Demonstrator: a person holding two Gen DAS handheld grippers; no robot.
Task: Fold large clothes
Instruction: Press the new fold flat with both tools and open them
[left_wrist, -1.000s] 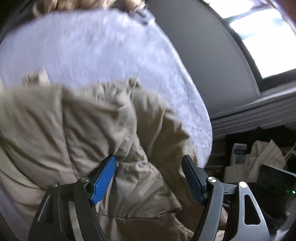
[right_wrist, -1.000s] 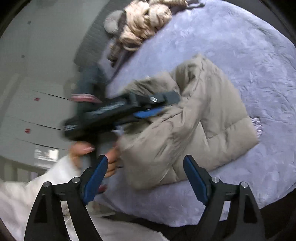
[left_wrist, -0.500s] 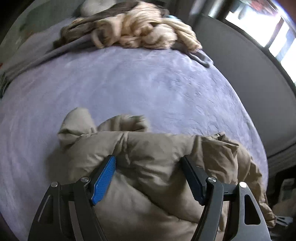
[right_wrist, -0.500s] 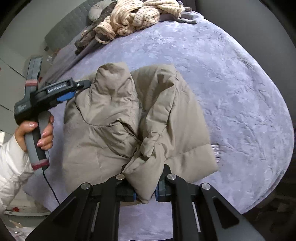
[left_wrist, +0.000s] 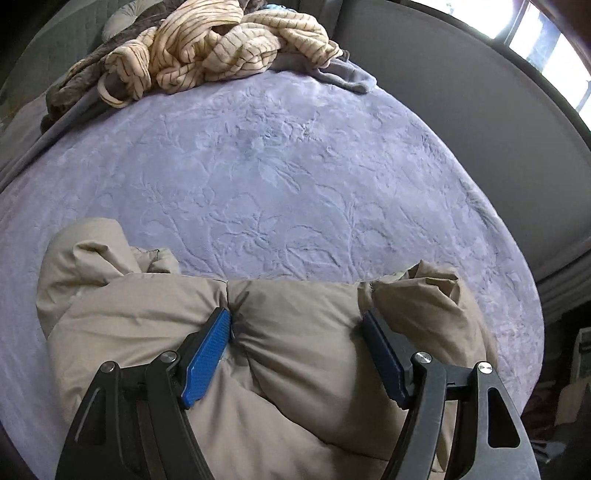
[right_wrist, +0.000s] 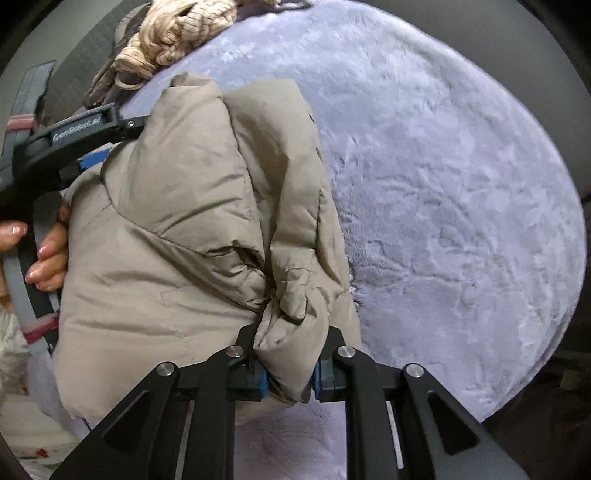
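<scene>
Near the bed's front edge, the right gripper, wide a second ago, is now pinching the beige puffer jacket; the left gripper is squeezing a thick roll, so folding is getting underway.

A puffy jacket in plain beige-tan, without any pattern, is shown on a pale lavender bedspread that is embossed with a tone-on-tone leaf and branch pattern. At the far end of the bed, a cream garment crossed by thin dark stripes is seen, heaped beside dark brown cloth and a grey sheet. The left gripper is black, and bright blue pads are fitted to its fingers. The right gripper is black as well, with blue pads edged against the beige fabric. A grey handle wrapped with dull red bands is seen in the right wrist view.
</scene>
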